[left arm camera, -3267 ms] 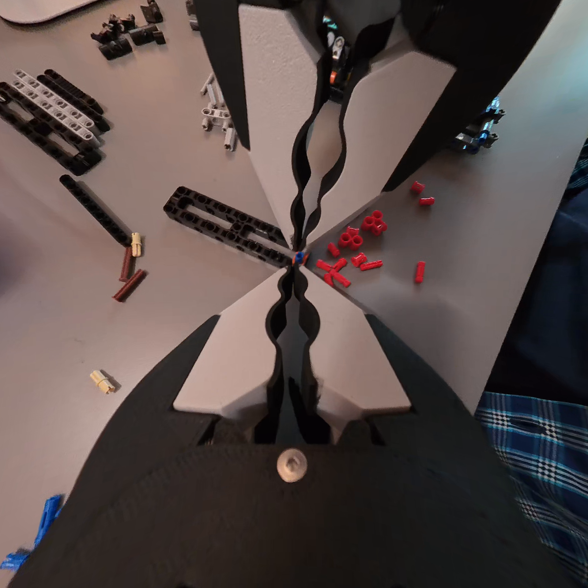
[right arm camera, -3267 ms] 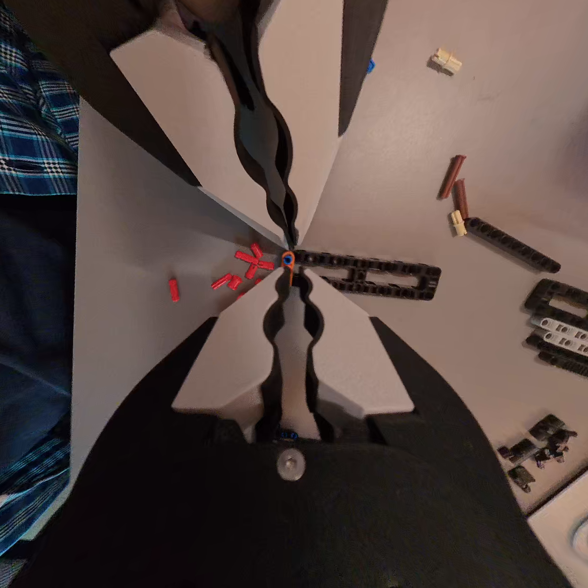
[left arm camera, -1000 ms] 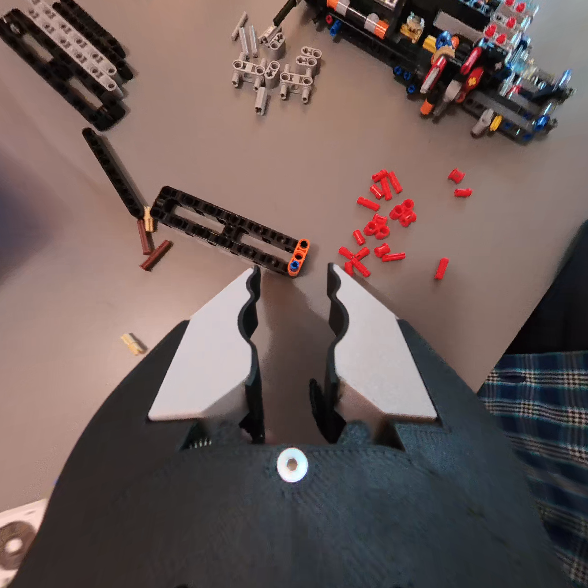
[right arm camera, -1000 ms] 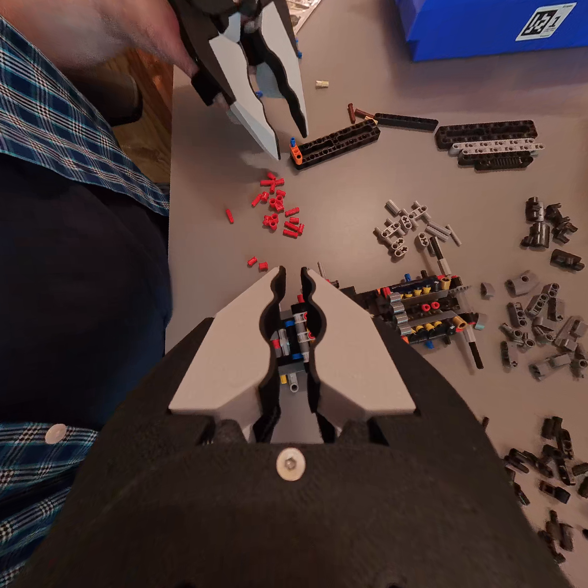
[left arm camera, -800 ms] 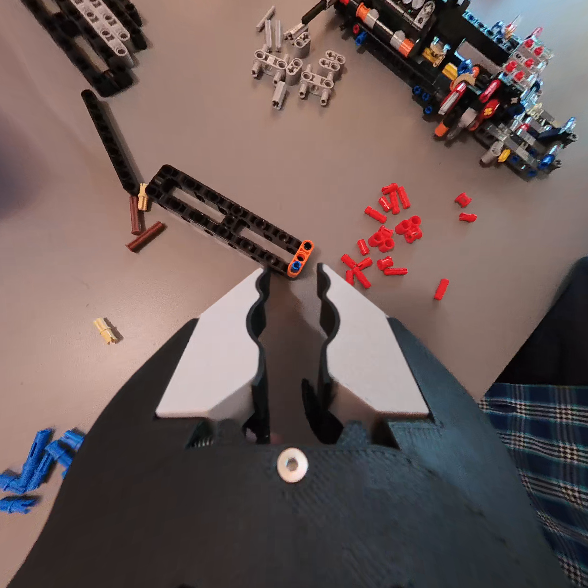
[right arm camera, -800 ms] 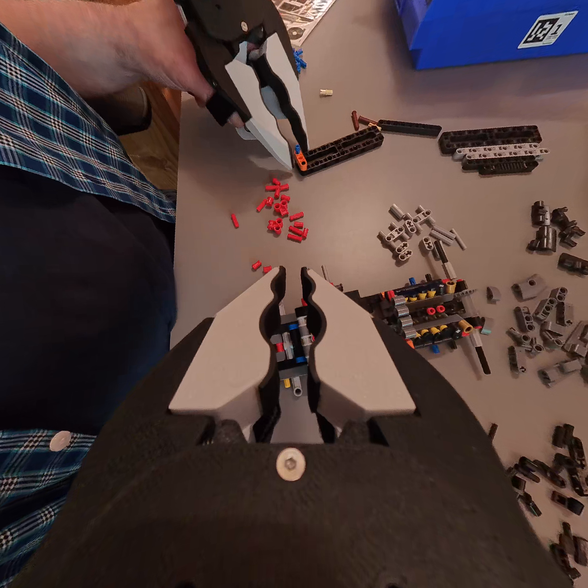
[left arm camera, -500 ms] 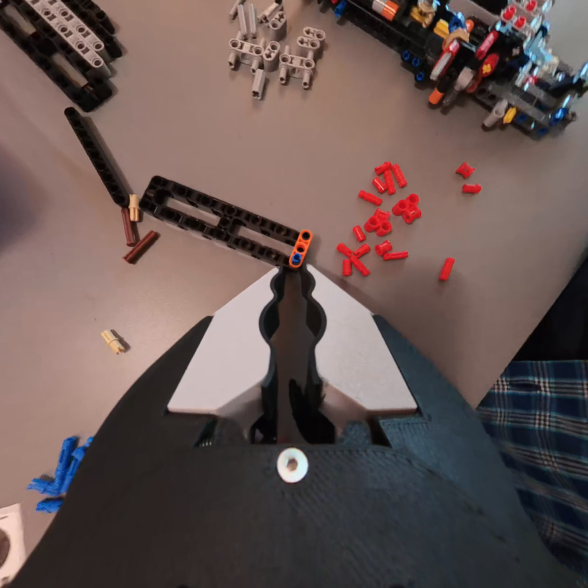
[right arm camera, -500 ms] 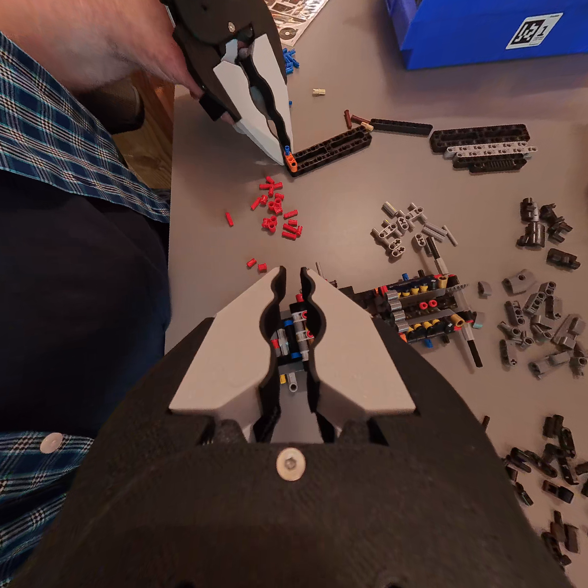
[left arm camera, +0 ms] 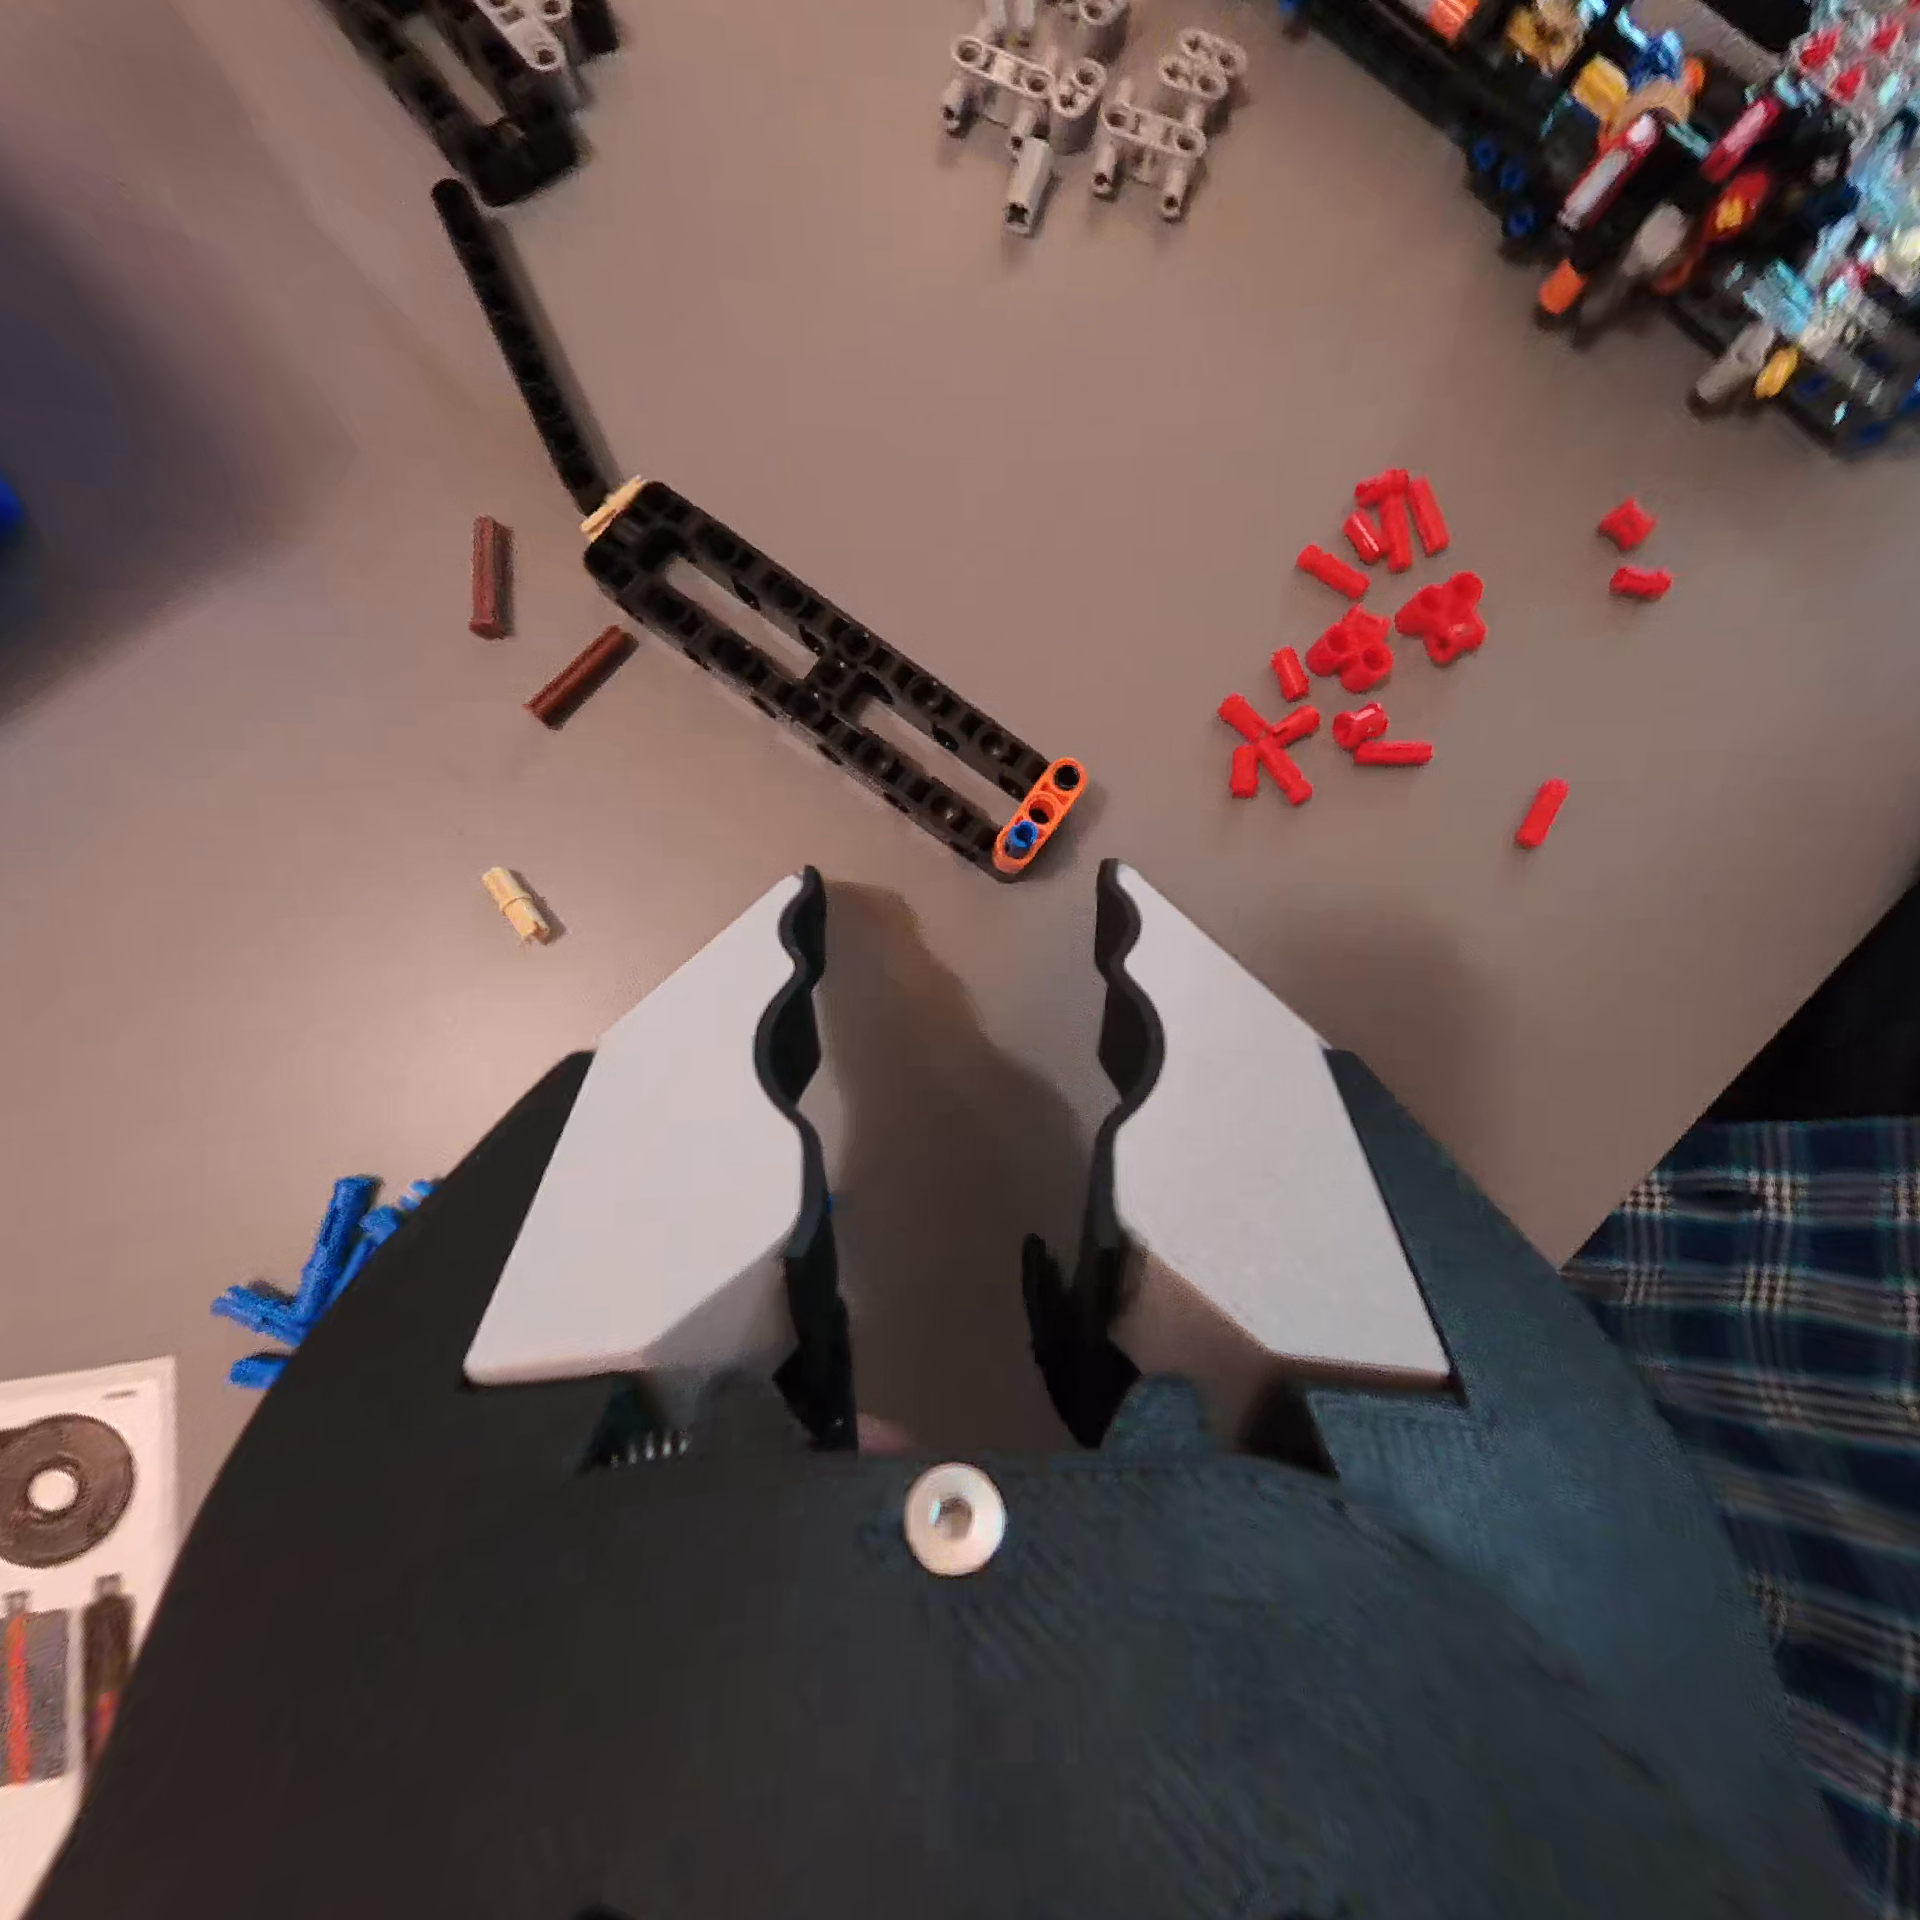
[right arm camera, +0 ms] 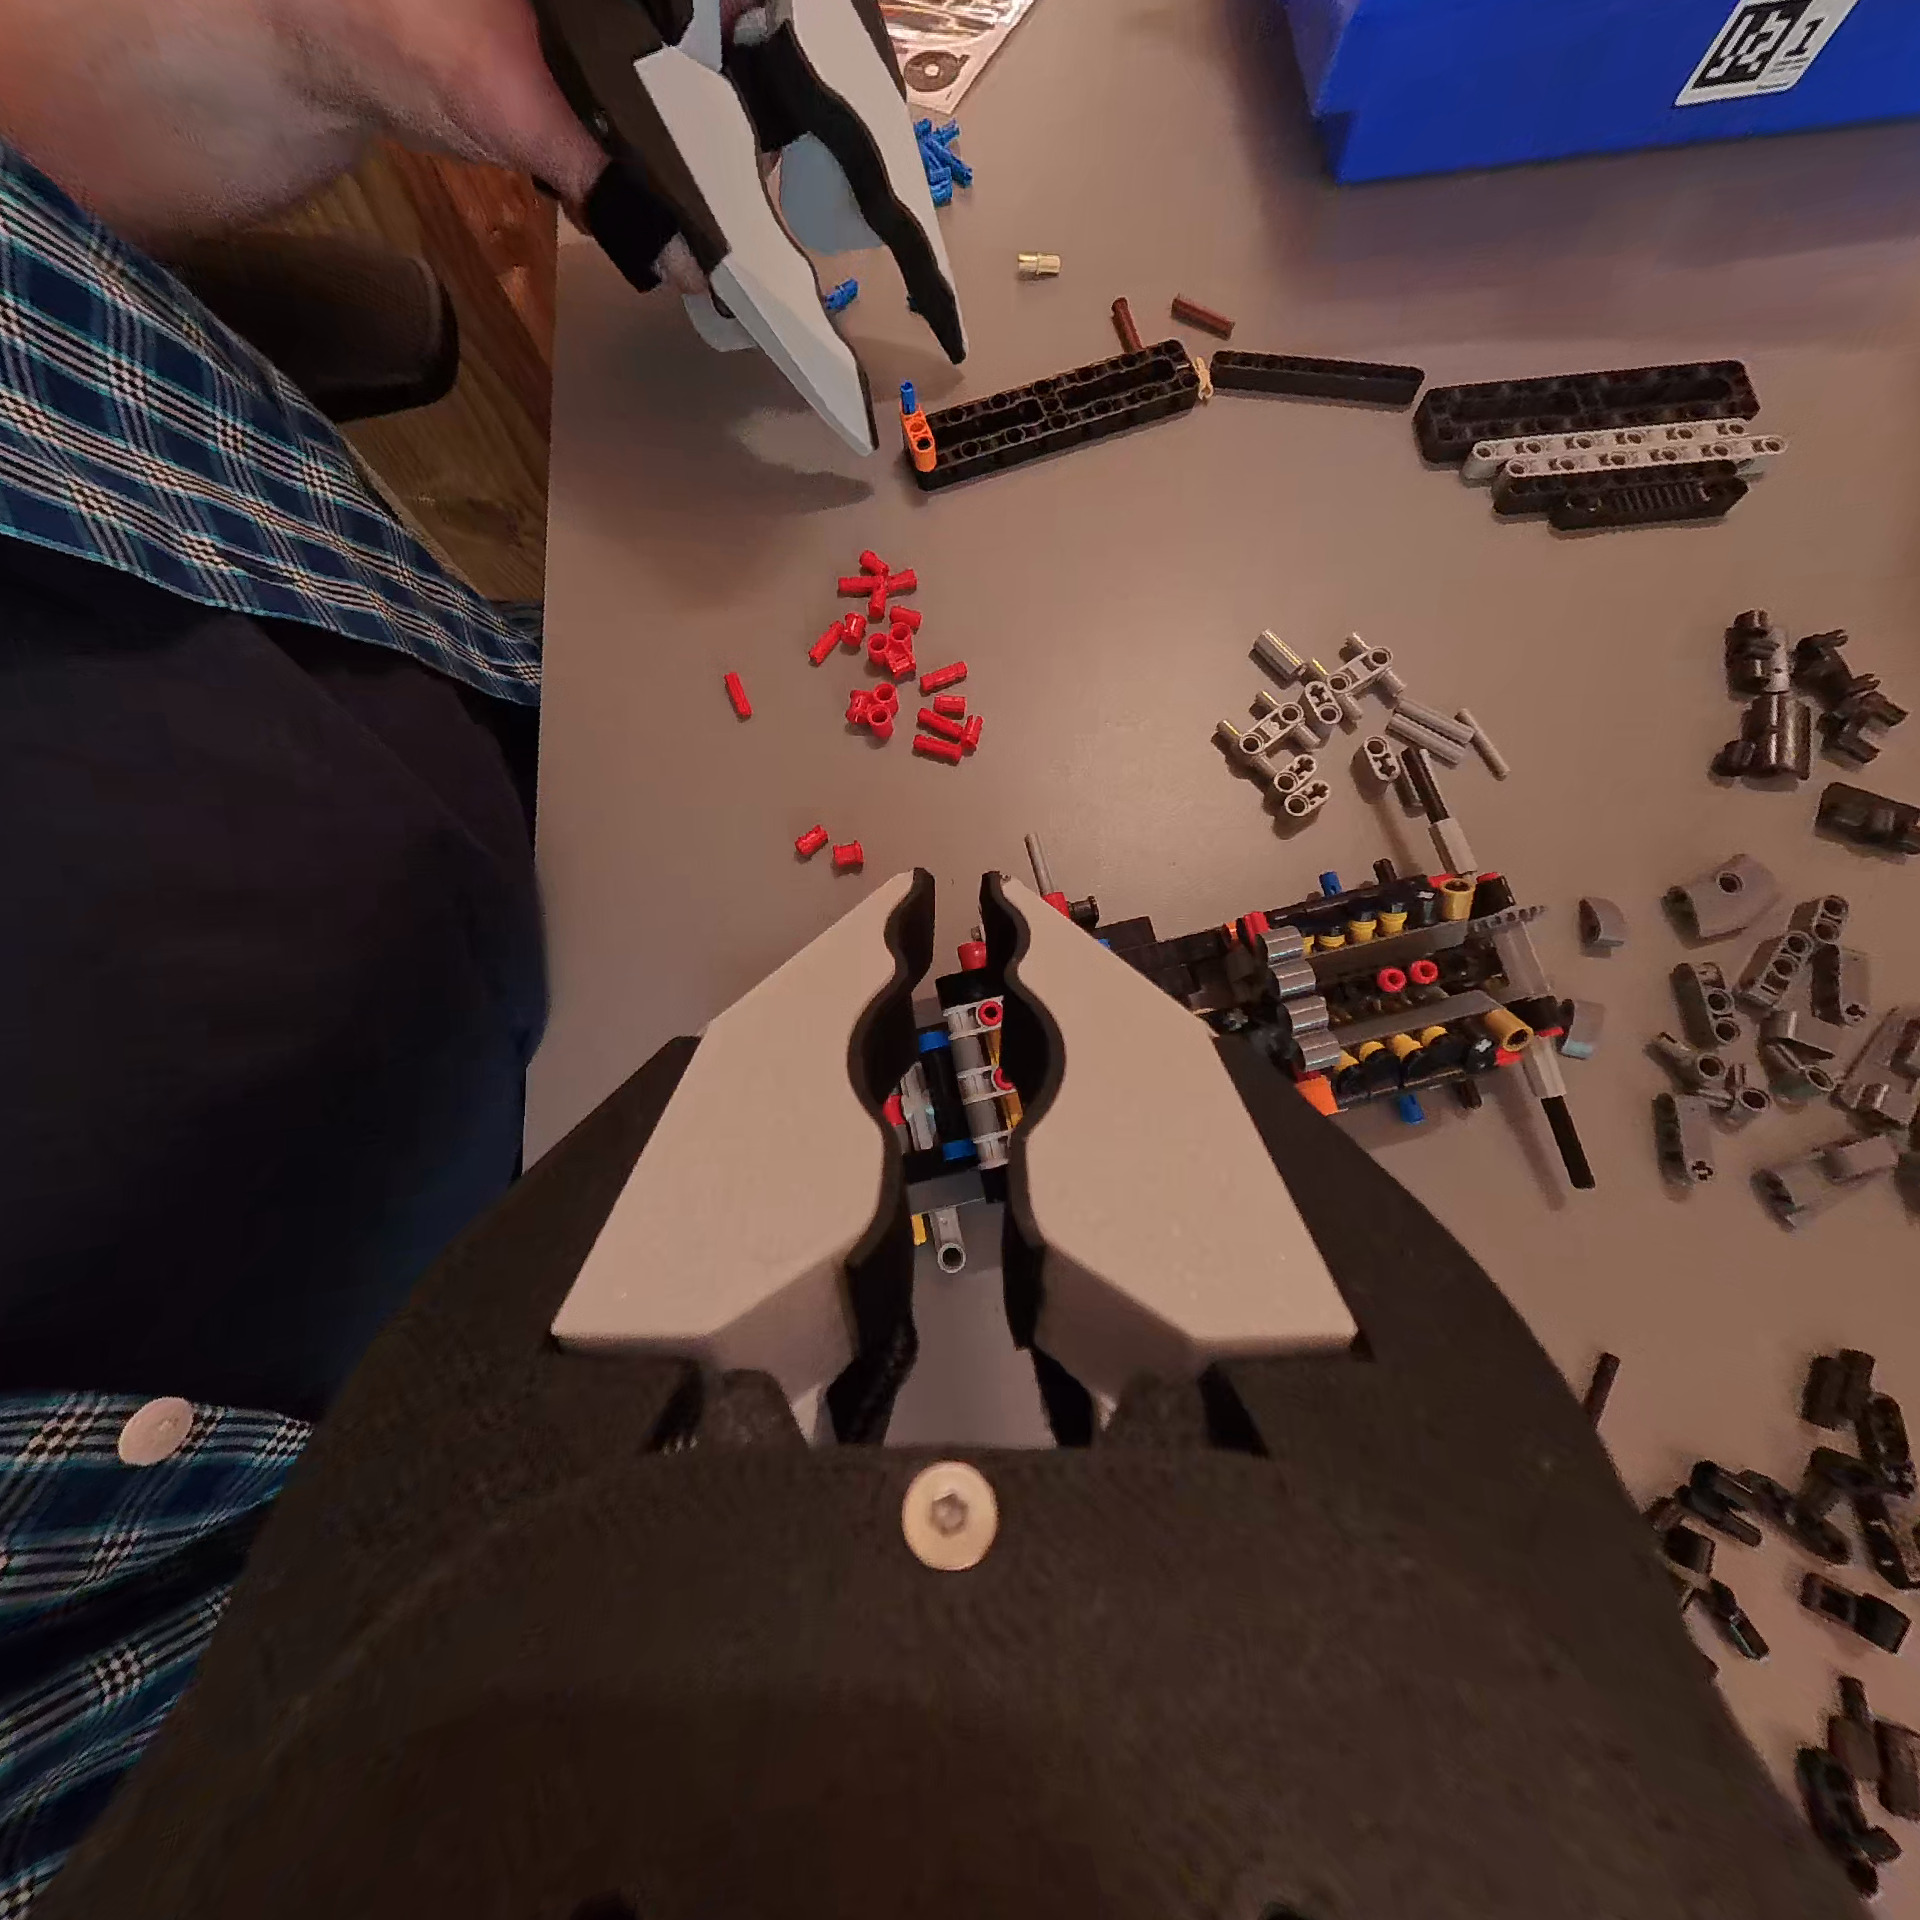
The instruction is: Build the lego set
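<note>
On the left, our left claw (left arm camera: 961,883) hangs spread apart, empty, just short of the black frame's (left arm camera: 821,675) orange end near the surface's (left arm camera: 935,364) edge. Right claw (right arm camera: 956,883) is clamped on the multicoloured lego assembly (right arm camera: 1371,987).
</note>
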Demonstrator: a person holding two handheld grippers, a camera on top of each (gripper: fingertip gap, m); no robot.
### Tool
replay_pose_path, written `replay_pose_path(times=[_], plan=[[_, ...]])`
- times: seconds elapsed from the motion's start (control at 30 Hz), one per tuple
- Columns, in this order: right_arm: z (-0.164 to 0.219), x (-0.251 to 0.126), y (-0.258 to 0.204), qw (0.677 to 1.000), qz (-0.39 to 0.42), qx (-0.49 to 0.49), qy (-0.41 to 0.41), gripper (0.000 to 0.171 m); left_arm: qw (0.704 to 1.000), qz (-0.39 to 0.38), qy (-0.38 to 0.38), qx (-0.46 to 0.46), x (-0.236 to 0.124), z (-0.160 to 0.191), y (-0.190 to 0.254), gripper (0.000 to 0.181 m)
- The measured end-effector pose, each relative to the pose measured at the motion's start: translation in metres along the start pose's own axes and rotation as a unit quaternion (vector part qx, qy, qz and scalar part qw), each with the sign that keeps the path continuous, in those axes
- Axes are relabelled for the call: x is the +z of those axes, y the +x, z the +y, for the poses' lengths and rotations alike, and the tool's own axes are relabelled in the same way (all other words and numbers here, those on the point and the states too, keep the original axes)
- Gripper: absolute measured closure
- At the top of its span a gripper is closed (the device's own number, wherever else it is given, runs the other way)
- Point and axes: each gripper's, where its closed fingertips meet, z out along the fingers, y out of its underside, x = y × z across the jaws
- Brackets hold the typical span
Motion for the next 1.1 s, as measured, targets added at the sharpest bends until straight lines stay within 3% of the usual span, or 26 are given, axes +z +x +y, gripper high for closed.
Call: replay_pose_path(times=[0.03, 0.1, 0.23, 0.43, 0.7, 0.93, 1.1], plan=[[0.0, 0.001, 0.0, 1.0, 0.0, 0.0, 0.0, 0.164, 1.0, -0.001, 0.005, -0.016, 0.001, 0.0, 0.0, 0.13], [0.0, 0.002, -0.001, 1.0, -0.002, 0.0, 0.0, 0.164, 0.999, 0.011, 0.012, -0.04, 0.004, -0.001, 0.005, 0.136], [0.0, 0.002, -0.002, 1.0, -0.002, -0.002, -0.001, 0.164, 0.998, 0.017, 0.019, -0.052, 0.008, -0.003, 0.009, 0.167], [-0.001, -0.001, -0.002, 1.0, 0.002, -0.004, 0.001, 0.165, 1.0, -0.01, 0.0, 0.001, 0.01, -0.004, 0.007, 0.171], [0.0, -0.003, -0.001, 1.0, 0.003, -0.005, 0.002, 0.165, 0.997, -0.01, -0.027, 0.071, 0.014, -0.009, 0.009, 0.172], [0.0, -0.005, 0.001, 1.0, 0.003, -0.001, 0.006, 0.165, 0.998, -0.013, -0.021, 0.055, 0.005, -0.001, 0.002, 0.17], [0.003, -0.006, 0.002, 1.0, 0.004, -0.001, 0.003, 0.165, 0.998, 0.018, 0.025, -0.046, -0.006, -0.004, 0.004, 0.14]])
